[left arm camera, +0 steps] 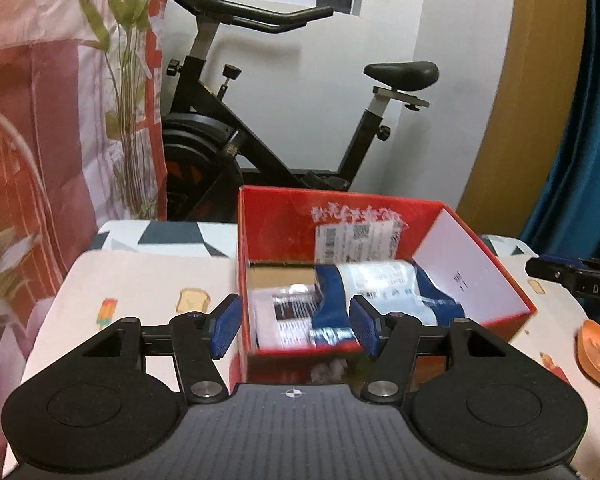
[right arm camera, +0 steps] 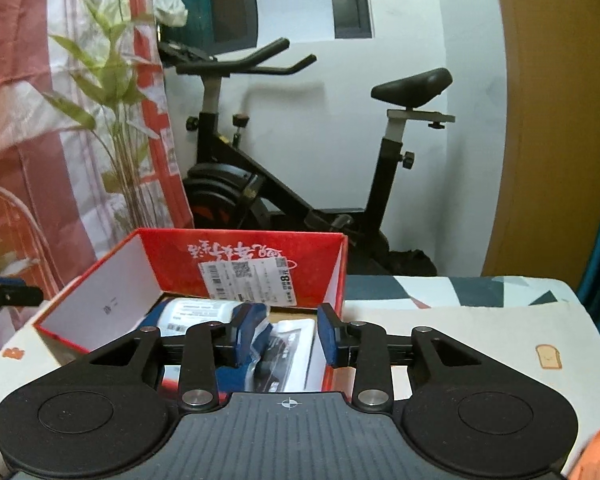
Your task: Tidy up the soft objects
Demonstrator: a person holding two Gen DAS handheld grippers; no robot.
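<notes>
Worktop, patterned cloth. Left gripper hangs over the near edge of the red box, fingers spread, nothing between them. Inside the box: white soft pack at left, blue-and-white soft pack beside it, touching; bare cardboard floor shows behind the white one. Right gripper sits at the box's opposite side, fingers also spread and empty (packs show through the gap, no contact that I can see). Orange object at the worktop's right edge; identity unclear. Judgement: two packs boxed, task looks well along; whether the orange item counts as remaining, cannot tell.
</notes>
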